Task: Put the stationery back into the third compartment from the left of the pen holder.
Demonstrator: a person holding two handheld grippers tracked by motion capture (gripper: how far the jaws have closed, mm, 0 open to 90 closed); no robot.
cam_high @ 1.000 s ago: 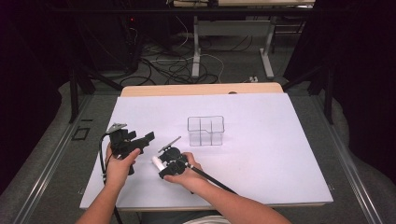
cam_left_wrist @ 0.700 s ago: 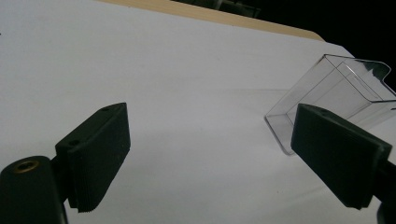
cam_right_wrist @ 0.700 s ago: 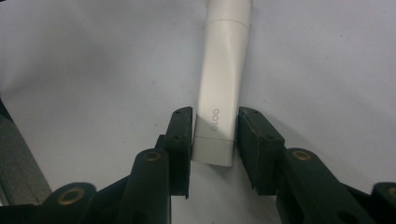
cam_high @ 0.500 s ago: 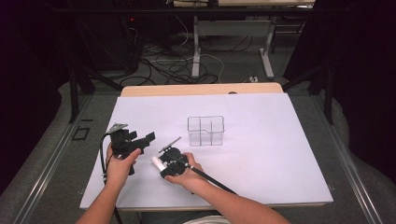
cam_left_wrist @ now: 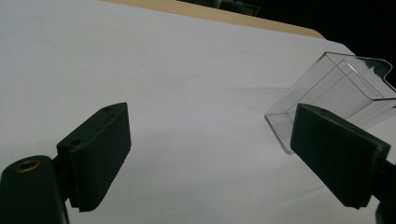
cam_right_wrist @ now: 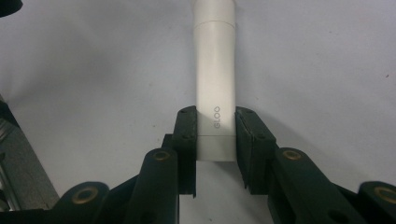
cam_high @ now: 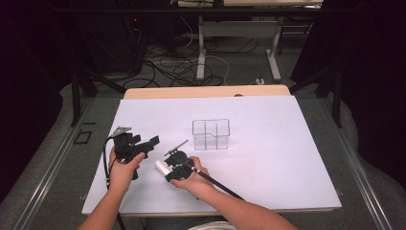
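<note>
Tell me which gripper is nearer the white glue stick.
Right. The right gripper is shut on the white glue stick; the left gripper hangs open just to its left, apart from it.

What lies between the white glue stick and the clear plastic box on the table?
In the high view, the right hand-held gripper, shut on the white glue stick, stands between it and the clear plastic box; beyond lies bare white table.

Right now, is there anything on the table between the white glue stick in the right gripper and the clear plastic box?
Nothing visible. The right gripper is shut on the white glue stick, and the stretch of white table from there to the clear plastic box is bare. The left gripper sits off to the side, open, away from that path.
</note>
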